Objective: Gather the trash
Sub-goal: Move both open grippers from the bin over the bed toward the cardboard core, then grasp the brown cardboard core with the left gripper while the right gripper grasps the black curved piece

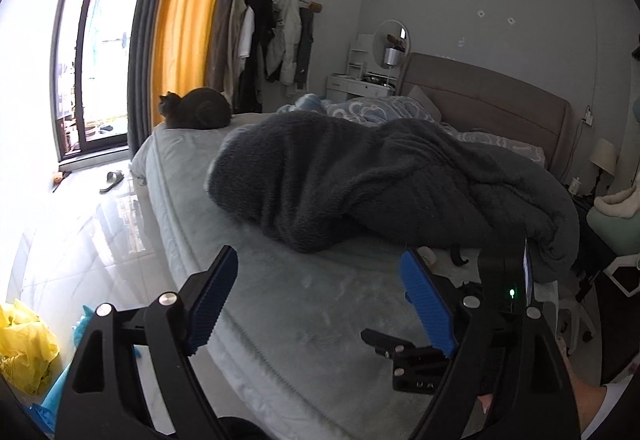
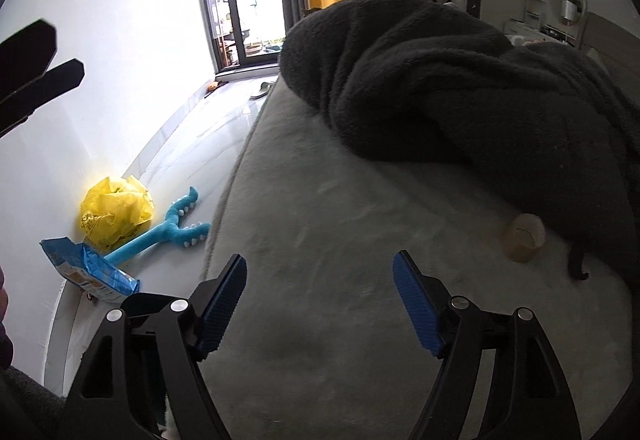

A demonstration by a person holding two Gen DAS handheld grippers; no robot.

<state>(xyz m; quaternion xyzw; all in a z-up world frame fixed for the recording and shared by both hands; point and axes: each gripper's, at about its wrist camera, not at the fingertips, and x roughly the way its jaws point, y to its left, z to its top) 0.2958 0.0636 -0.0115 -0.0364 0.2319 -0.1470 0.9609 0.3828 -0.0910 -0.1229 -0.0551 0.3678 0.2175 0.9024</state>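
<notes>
Grey bed [image 2: 320, 260] w/ dark blanket [image 2: 460, 79]; glossy tile floor [image 1: 80, 240].

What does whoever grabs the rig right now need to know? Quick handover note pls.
Left gripper: open, empty, above the bed.
Right gripper: open, empty, also above the bed, near its foot end.
Trash candidates: a small cup on the bed at the edge of the dark blanket; on the floor beside the bed, a crumpled yellow bag and a blue packet. A blue plush toy lies by the bag, probably not trash.
Cat sits on the far corner of the bed.
Done: nothing is held in either gripper.
Left: likely cup first, then the floor items.
</notes>
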